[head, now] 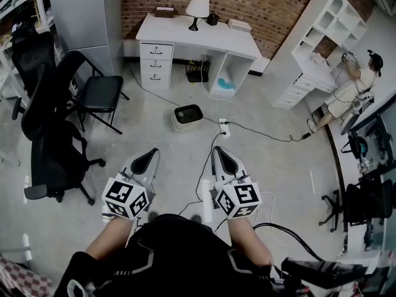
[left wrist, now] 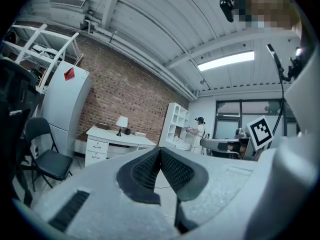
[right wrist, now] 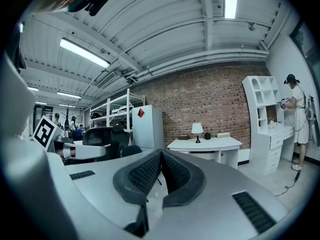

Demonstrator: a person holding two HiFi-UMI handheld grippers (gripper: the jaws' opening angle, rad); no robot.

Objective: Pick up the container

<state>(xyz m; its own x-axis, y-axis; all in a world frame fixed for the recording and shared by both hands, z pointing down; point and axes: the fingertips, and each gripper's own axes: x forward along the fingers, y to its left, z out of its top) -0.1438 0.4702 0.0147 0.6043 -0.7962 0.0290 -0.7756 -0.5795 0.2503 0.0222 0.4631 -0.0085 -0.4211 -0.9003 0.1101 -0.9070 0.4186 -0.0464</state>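
One container (head: 185,127), a cream bin with rounded corners, sits on the floor (head: 148,135) in the middle of the room, well ahead of both grippers. Its inside is dark, contents not readable (could be a liner, can't tell). One white power strip (head: 223,127) lies just beside it on the right, with cables running off. There are two grippers, the left gripper (head: 146,158) and the right gripper (head: 223,158), side by side above the floor and pointing toward the container. Each gripper view shows the jaws pressed together with nothing between them. Behind the container stands one white worktop (head: 185,33) with three drawers and one lamp (head: 198,8). One black folding chair (head: 100,93) is at the left, and one person (head: 352,88) stands at the far right.
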